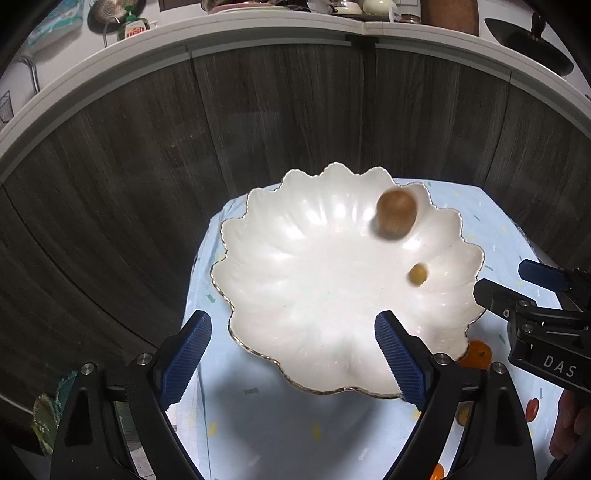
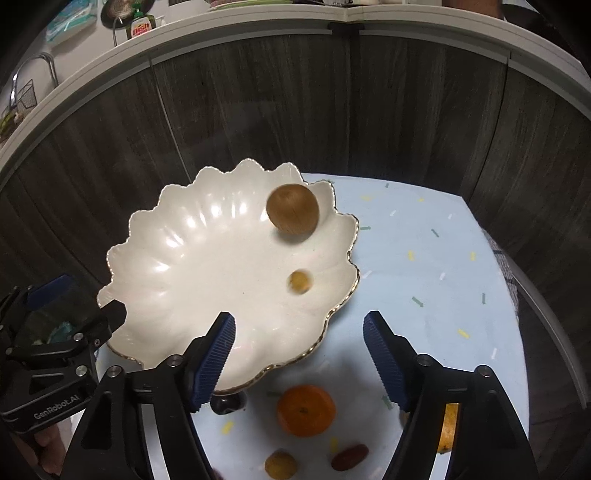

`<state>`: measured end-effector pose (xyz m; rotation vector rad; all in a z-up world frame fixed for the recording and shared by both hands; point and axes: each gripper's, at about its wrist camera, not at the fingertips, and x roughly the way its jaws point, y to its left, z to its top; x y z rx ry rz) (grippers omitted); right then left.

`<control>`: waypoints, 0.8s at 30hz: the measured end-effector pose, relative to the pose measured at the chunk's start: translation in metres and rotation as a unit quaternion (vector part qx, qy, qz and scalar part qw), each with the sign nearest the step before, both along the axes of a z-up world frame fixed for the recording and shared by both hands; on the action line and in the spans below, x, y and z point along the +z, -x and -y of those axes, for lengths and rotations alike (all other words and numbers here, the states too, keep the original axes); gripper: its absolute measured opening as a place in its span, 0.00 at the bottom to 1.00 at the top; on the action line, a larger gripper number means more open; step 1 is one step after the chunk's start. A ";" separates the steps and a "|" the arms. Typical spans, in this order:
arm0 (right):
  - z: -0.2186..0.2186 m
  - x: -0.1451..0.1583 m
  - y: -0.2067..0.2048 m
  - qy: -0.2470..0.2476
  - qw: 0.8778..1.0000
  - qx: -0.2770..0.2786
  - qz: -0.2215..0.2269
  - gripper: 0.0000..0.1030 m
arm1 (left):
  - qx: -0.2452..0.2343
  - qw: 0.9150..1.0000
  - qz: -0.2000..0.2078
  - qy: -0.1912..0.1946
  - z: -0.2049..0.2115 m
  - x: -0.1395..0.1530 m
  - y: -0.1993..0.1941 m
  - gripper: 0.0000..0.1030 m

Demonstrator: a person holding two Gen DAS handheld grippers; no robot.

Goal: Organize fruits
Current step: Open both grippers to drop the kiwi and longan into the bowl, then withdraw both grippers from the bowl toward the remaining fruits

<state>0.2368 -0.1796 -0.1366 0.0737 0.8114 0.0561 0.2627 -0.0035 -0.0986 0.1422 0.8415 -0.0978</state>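
Observation:
A white scalloped bowl (image 1: 295, 266) (image 2: 192, 266) with a gold rim stands on a pale blue cloth. Inside it, towards the far right, a brown round fruit (image 1: 396, 216) (image 2: 293, 208) and a small yellow fruit (image 1: 418, 274) (image 2: 300, 282) both look blurred. My left gripper (image 1: 292, 319) (image 2: 90, 295) hangs open over the bowl's near left edge, nothing between its blue pads. My right gripper (image 2: 299, 318) (image 1: 502, 278) is open over the bowl's near right rim, also empty. On the cloth in front lie a mandarin (image 2: 306, 410), a dark fruit (image 2: 227, 402), a yellow fruit (image 2: 280, 463) and a red one (image 2: 349, 457).
Dark wood cabinet fronts (image 2: 406, 110) rise just behind the cloth-covered table (image 2: 424, 258), under a white counter with a dish soap bottle (image 2: 141, 27). Another yellow fruit (image 2: 448, 428) shows behind my right finger. A person's hand (image 1: 565, 424) holds the right gripper.

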 end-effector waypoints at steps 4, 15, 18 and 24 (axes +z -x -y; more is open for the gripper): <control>0.001 0.008 0.007 0.002 1.000 -0.004 0.010 0.73 | 0.003 1.000 0.010 0.005 -0.001 0.007 0.007 0.93; 0.006 0.027 0.036 0.003 1.000 -0.021 0.023 0.73 | -0.003 1.000 0.030 0.009 0.002 0.029 0.033 0.95; 0.009 0.030 0.046 0.003 0.999 -0.025 0.027 0.73 | -0.007 0.999 0.035 0.008 0.004 0.033 0.042 0.95; 0.016 0.030 0.061 0.002 0.999 -0.033 0.027 0.73 | -0.014 0.999 0.039 0.008 0.009 0.036 0.055 0.95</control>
